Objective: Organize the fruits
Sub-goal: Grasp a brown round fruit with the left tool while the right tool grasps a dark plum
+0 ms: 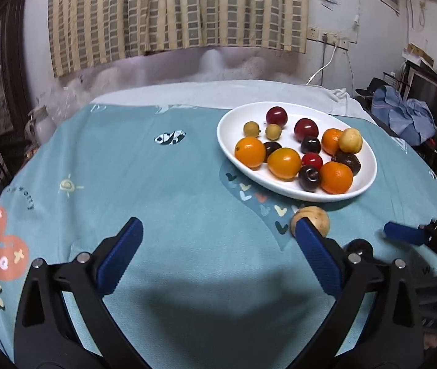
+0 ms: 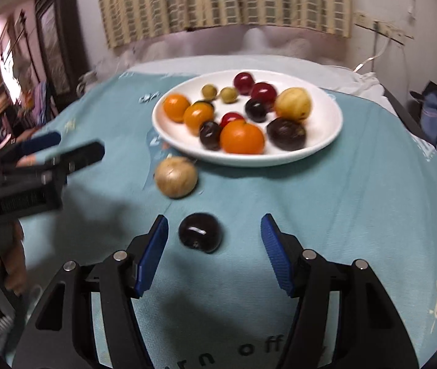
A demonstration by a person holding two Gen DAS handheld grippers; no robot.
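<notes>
Left wrist view: standing with the left gripper (image 1: 218,247) spread wide and empty over the teal printed tablecloth (image 1: 144,184). Hiding part of a tan fruit (image 1: 313,216) behind the right-hand pad, just short of the white oval plate (image 1: 233,123). Holding oranges, red and dark plums and small greenish fruits on that plate already. Showing the right gripper's blue tip at the right edge, near a dark plum (image 1: 359,247).

Right wrist view: hovering with the right gripper (image 2: 215,253) parted and holding nothing, the dark plum (image 2: 200,236) lying loose between the pads, nearer the left one. Probably calling for centring over the plum, closing gently on the glossy skin and lifting clear before carrying to the plate (image 2: 319,150). Keeping away from the left gripper (image 2: 64,147), entering from the left, and from the tan fruit (image 2: 176,177) just beyond.

Surroundings: wrinkling slightly, the soft cloth may be letting round fruit roll. Hanging behind, a checked curtain (image 1: 172,9); crowding the right side, clutter and a wall socket.
</notes>
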